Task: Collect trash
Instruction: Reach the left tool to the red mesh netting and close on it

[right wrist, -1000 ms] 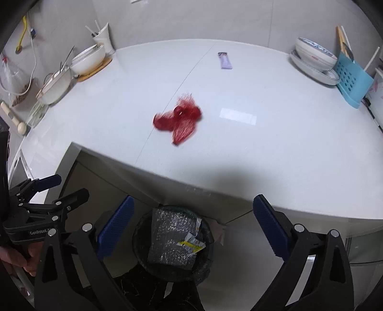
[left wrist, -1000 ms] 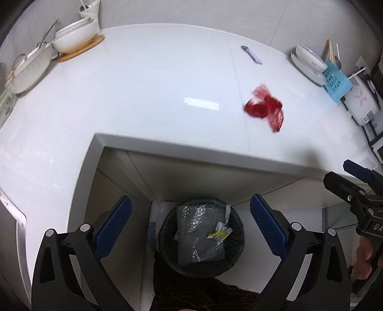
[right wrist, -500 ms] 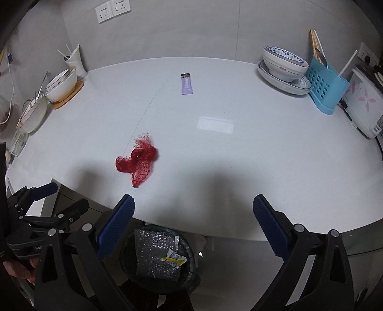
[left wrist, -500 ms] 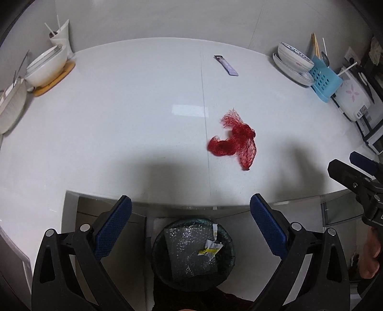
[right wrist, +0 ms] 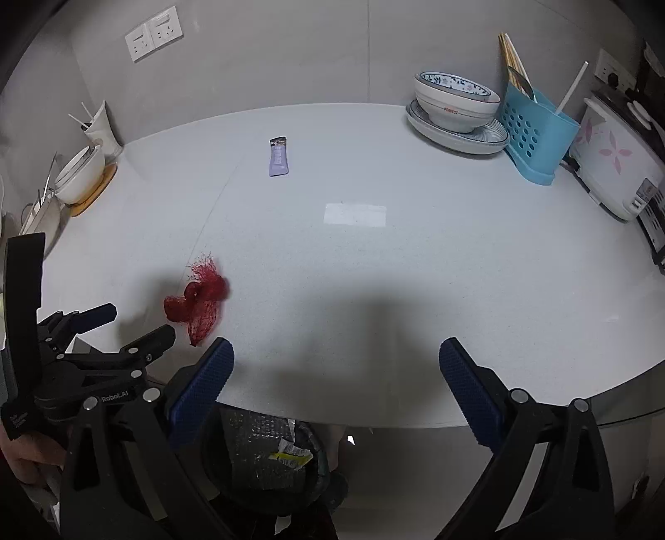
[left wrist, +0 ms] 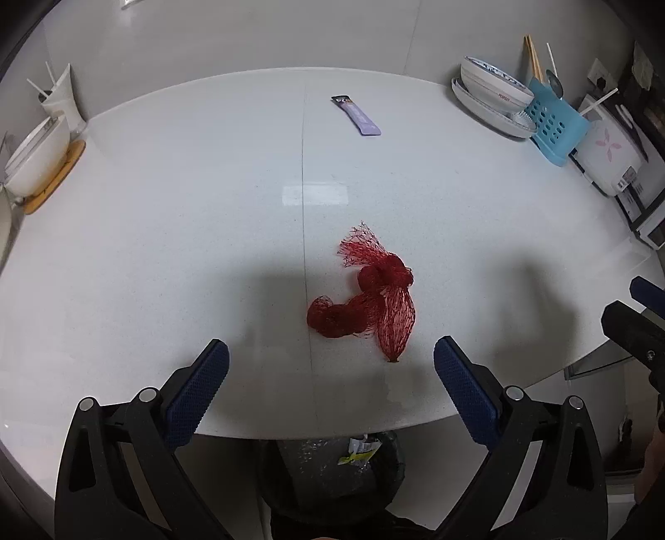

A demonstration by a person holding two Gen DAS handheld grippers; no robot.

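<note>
A crumpled red mesh net bag (left wrist: 368, 297) lies on the white counter (left wrist: 187, 232), just beyond my left gripper (left wrist: 330, 390), which is open and empty above the counter's front edge. The bag also shows in the right wrist view (right wrist: 199, 297), at the left. A purple wrapper (left wrist: 357, 116) lies flat farther back, also in the right wrist view (right wrist: 278, 158). My right gripper (right wrist: 336, 388) is open and empty, to the right of the left one. A black trash bin (right wrist: 270, 452) with bubble wrap and a yellow scrap stands under the counter edge, below both grippers.
Bowls on a wooden coaster and a cup with straws (left wrist: 41, 153) stand at the left back. Stacked bowls on a plate (right wrist: 455, 110), a blue utensil holder (right wrist: 536, 141) and a white rice cooker (right wrist: 615, 166) stand at the right back. A wall outlet (right wrist: 153, 37) is behind.
Both grippers have risen and moved forward from above the bin to over the counter edge. The red net bag now lies close in front of the left gripper. Both stay open.
</note>
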